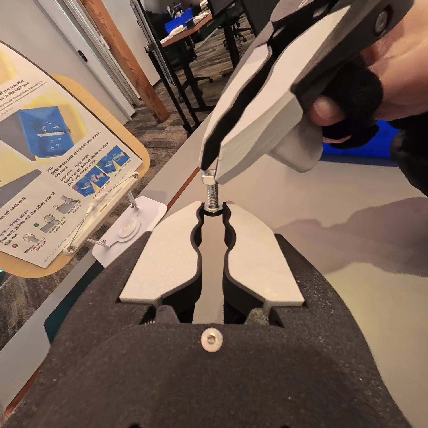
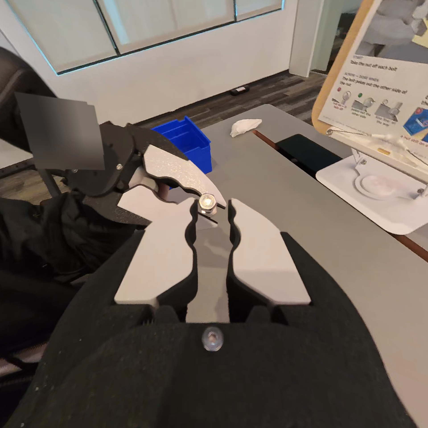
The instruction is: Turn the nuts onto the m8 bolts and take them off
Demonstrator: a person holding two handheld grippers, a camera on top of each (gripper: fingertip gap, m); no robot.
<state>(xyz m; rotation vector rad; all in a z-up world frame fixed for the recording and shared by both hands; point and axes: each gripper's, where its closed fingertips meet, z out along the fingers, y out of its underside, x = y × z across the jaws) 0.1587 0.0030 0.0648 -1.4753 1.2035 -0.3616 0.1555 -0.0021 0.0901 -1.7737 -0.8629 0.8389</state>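
Here the left hand-held gripper (image 1: 212, 206) clamps the bolt (image 1: 212, 196) head upright above the desk (image 1: 324, 208) while the right hand-held gripper (image 2: 212, 208), jaws apart around the nut (image 1: 207, 177) at the tip, likely needs to re-grip and turn.

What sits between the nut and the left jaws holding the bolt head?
Only bare bolt thread lies between the nut and the left gripper; the left wrist view shows it.
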